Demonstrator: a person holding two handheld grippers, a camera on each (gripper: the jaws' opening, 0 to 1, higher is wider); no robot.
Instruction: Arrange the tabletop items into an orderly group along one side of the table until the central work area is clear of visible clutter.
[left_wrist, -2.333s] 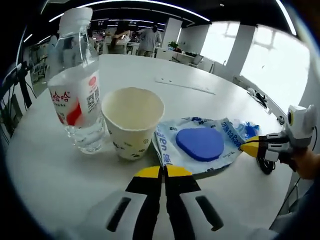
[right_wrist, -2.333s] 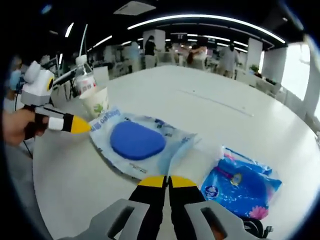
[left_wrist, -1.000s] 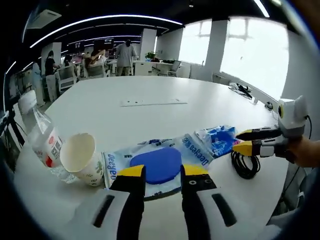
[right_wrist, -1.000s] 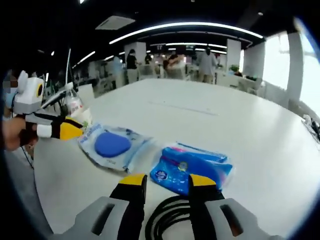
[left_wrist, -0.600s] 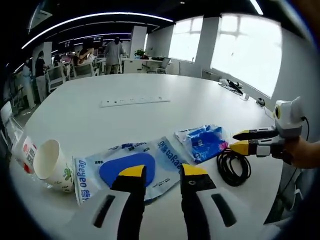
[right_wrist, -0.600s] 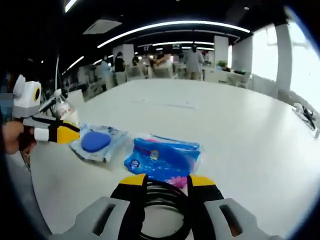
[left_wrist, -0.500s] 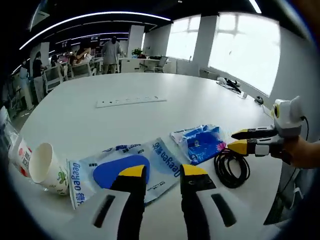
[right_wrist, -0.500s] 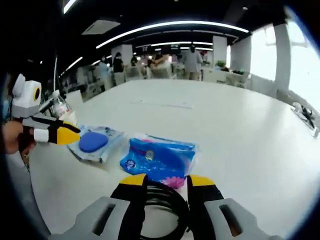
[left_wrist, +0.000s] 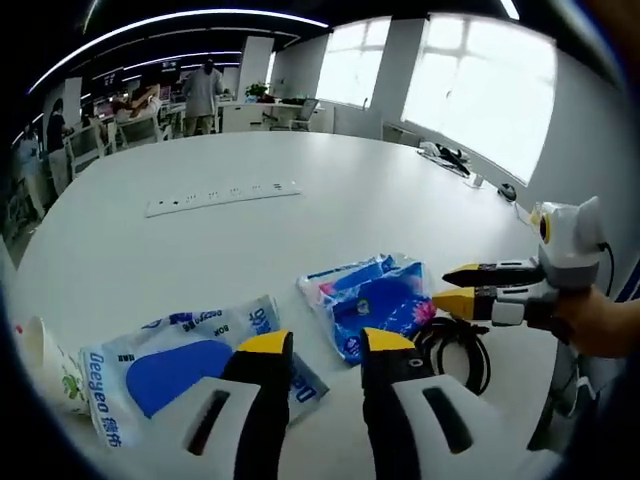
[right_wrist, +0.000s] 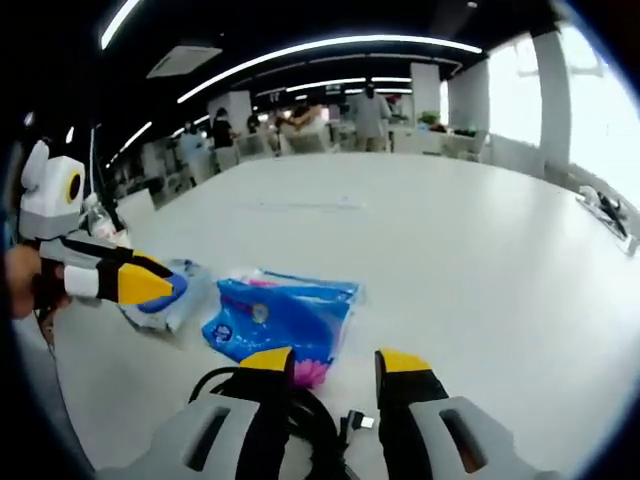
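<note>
Paper cup (left_wrist: 45, 362) cut off at the edge.

We hold our left gripper (left_wrist: 315, 343) low and level, its yellow-tipped jaws parted with nothing between them. Our right gripper (right_wrist: 335, 361) is likewise parted and empty, our right hand (left_wrist: 603, 322) wrapped around its handle.

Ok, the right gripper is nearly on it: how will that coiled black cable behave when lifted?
Probably floppy: the black cable lies in loose loops that may unwind. Its free plug end would likely dangle. It looks light.
</note>
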